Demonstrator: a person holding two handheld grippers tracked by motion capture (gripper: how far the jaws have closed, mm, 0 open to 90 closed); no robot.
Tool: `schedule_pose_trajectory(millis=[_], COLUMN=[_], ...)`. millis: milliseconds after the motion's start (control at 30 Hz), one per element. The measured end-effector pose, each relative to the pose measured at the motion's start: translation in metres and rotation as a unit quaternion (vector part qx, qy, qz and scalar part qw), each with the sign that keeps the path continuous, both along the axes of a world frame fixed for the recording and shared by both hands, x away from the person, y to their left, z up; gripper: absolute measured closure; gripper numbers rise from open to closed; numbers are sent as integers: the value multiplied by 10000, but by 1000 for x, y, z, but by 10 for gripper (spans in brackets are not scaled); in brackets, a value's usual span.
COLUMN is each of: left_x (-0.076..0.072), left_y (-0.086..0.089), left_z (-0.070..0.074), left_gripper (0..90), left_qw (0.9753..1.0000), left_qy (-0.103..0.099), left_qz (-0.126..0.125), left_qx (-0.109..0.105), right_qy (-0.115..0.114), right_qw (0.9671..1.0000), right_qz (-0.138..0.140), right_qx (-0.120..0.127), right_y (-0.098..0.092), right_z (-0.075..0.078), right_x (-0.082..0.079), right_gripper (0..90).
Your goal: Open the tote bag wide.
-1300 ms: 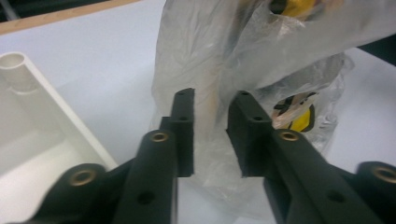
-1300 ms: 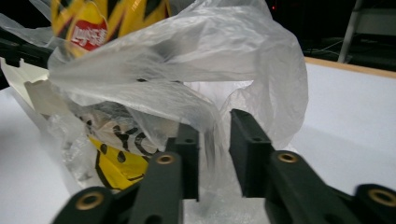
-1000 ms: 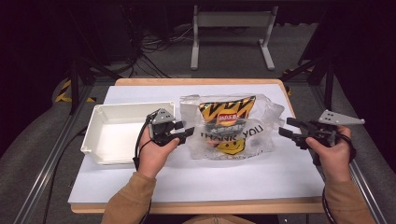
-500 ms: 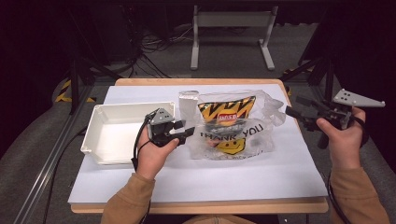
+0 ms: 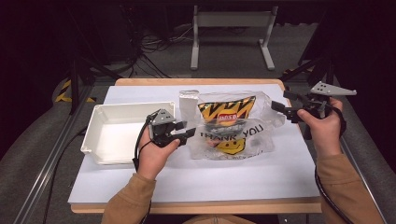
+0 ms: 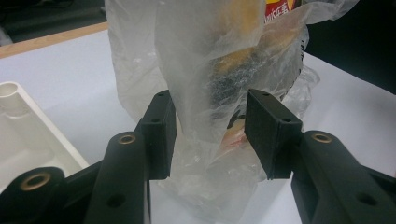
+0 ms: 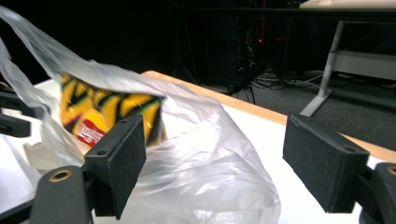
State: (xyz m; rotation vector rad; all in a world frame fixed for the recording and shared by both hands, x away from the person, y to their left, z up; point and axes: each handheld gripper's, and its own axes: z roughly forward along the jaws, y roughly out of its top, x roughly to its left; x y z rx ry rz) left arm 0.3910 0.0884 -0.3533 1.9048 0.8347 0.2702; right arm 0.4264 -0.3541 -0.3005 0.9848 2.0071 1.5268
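Dark room w/ cables on the floor and a grey metal frame [image 5: 232, 28] beyond the table [image 5: 196, 205], which has a wood edge and carries a white sheet [image 5: 233, 172] over most of its top.

Landmark: clear plastic bag [image 5: 233, 126], lying near the sheet's centre. Printed "THANK YOU" w/ a smiley face. Inside it, toward its far end, sits a yellow-and-black chip packet [image 5: 227, 111] w/ a red logo.

White tray [image 5: 122, 133]: just left of the bag, shallow, rectangular, nothing visible in it.

White block-shaped item [image 5: 188, 103]: at the bag's far-left corner, touching or inside the film; cannot tell which.

Left gripper [image 5: 184, 134]: at the bag's left edge, held by the left hand [image 5: 156, 156]. Left gripper view shows jaws parted, w/ a raised fold of bag film standing between the pads [image 6: 161, 133]. Film brushes the left pad; a gap remains at the right pad. Not clamped.

Right gripper [image 5: 285, 103]: at the bag's far-right corner, held by the right hand [image 5: 322, 128], lifted above the sheet. Right gripper view shows jaws spread wide, bag film bulging up in front of them, packet visible behind the left pad. Nothing gripped.

Both sleeves [image 5: 133, 198] are tan.
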Motion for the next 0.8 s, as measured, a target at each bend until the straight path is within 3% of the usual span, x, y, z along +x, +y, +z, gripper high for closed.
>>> schedule_pose_trajectory(millis=[300, 500, 600, 667, 700, 800], left_x=[1, 1, 2, 2, 2, 2], left_y=[0, 0, 0, 0, 0, 0], left_z=[-2, -2, -3, -3, -3, -3], left_gripper=[559, 563, 563, 564, 567, 570], left_qw=[10000, 10000, 10000, 10000, 10000, 10000], left_qy=[-4, 14, 19, 30, 28, 28], left_qz=[11, 27, 29, 25, 22, 27], left_qx=[-14, -4, -3, -7, -4, -9], right_qy=[319, 491, 513, 522, 514, 530], right_qw=[9995, 9985, 9979, 9974, 9967, 9954], right_qz=[-17, 125, 205, 240, 284, 335], right_qx=[-9, -200, -349, -427, -552, -720], right_y=[-3, 3, 7, 9, 12, 16], right_z=[-33, -52, -60, -63, -67, -74], right_x=[11, 16, 15, 14, 14, 15], right_gripper=[241, 286, 473, 526, 641, 736])
